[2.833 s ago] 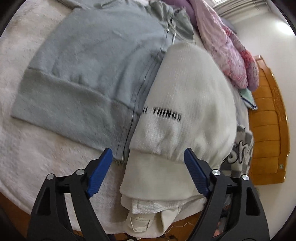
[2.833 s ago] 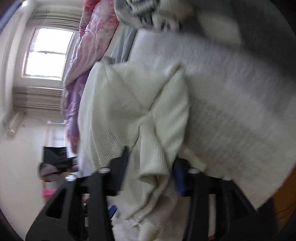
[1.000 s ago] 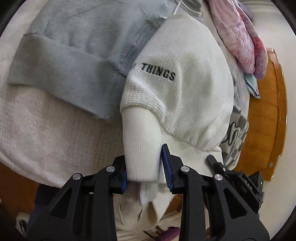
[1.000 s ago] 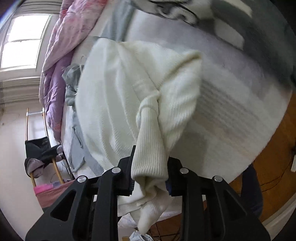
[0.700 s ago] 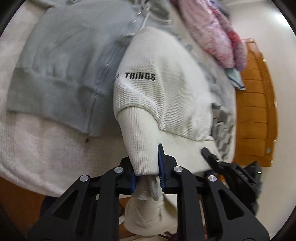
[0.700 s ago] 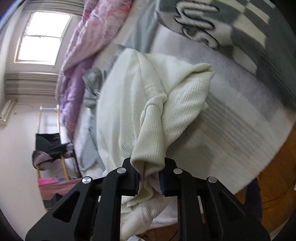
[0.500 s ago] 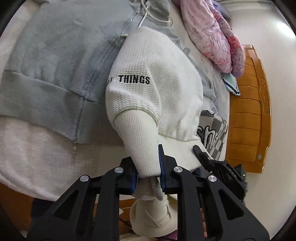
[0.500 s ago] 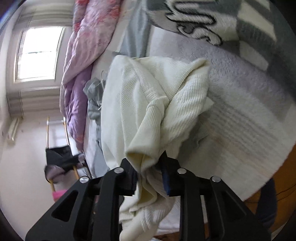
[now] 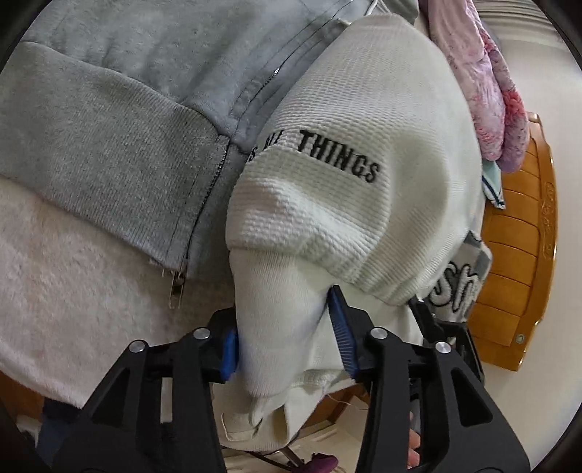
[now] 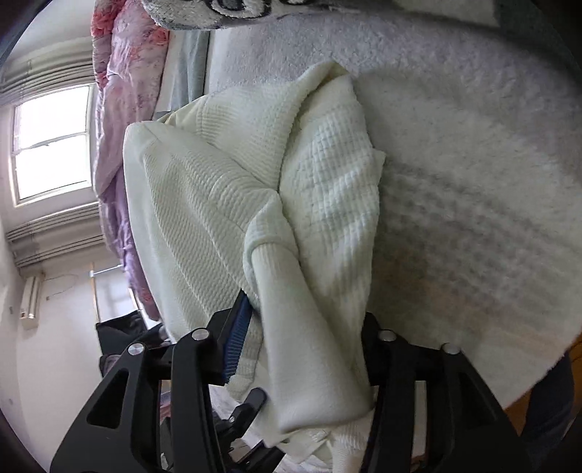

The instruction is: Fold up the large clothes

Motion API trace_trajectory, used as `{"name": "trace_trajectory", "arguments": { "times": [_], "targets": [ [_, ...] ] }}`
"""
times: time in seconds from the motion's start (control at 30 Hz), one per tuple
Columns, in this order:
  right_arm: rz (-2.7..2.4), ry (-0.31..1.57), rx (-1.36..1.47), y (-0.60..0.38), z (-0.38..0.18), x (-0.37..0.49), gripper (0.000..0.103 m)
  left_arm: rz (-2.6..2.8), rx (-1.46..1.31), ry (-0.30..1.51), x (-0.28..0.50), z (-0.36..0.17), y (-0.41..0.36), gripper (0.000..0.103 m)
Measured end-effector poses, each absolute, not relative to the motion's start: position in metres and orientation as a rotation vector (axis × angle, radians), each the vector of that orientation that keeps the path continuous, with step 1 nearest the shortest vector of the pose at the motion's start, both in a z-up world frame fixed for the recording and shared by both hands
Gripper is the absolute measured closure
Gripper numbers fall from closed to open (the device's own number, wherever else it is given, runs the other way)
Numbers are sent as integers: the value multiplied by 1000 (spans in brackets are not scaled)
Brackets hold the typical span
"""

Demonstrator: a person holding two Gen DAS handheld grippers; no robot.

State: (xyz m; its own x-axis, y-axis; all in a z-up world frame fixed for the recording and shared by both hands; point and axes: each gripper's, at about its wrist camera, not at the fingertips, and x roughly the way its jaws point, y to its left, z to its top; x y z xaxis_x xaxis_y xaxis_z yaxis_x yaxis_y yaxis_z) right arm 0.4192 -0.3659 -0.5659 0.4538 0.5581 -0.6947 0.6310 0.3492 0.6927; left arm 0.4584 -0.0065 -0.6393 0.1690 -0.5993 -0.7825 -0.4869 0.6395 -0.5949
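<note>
A cream waffle-knit sweater (image 9: 363,120) with black "THINGS" lettering lies bunched on the bed. Its ribbed cuff (image 9: 280,313) sits between the blue pads of my left gripper (image 9: 287,334), whose jaws stand partly apart around the loose fabric. In the right wrist view the same sweater (image 10: 218,203) is heaped, and another ribbed cuff (image 10: 305,345) hangs between the fingers of my right gripper (image 10: 302,342), also spread a little apart. The right gripper's black frame (image 9: 443,334) shows behind the sweater in the left wrist view.
A grey zip hoodie (image 9: 120,109) lies left of the sweater on a pale fleece blanket (image 9: 72,273). A pink and purple quilt (image 9: 487,83) and a wooden bed end (image 9: 516,269) are at the right. A grey checked throw (image 10: 254,11) lies beyond. A window (image 10: 51,145) is at left.
Both grippers were shut tight on the cuffs half a second ago; now their jaws have spread and the cuffs sit loose between them. The sweater has come lower onto the bed.
</note>
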Motion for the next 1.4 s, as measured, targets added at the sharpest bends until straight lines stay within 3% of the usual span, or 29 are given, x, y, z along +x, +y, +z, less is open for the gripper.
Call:
{"name": "trace_trajectory", "arguments": {
  "times": [0.03, 0.07, 0.13, 0.6, 0.83, 0.97, 1.07, 1.17, 1.33, 1.4],
  "targets": [
    [-51, 1193, 1269, -364, -560, 422, 74, -110, -951, 1466, 460, -638, -8, 63],
    [-32, 1186, 1242, -362, -553, 423, 76, -127, -899, 1455, 462, -630, -11, 75],
    [12, 1169, 1185, -359, -531, 423, 80, -167, -817, 1408, 463, -608, -18, 78],
    [236, 944, 848, -380, -277, 432, 81, -422, -793, 1130, 440, -387, -66, 78],
    [271, 801, 834, -460, -212, 420, 82, -527, -691, 987, 449, -317, -148, 78],
    [327, 669, 812, -516, -189, 427, 84, -557, -621, 820, 464, -284, -220, 78],
    [352, 592, 809, -573, -196, 431, 84, -559, -575, 692, 466, -278, -274, 78],
    [310, 695, 831, -623, -239, 439, 84, -513, -557, 724, 465, -322, -332, 78],
    [100, 1047, 855, -687, -411, 441, 85, -448, -320, 904, 453, -453, -414, 76],
    [65, 1100, 919, -700, -456, 432, 85, -451, -213, 990, 443, -504, -434, 76]
  ]
}}
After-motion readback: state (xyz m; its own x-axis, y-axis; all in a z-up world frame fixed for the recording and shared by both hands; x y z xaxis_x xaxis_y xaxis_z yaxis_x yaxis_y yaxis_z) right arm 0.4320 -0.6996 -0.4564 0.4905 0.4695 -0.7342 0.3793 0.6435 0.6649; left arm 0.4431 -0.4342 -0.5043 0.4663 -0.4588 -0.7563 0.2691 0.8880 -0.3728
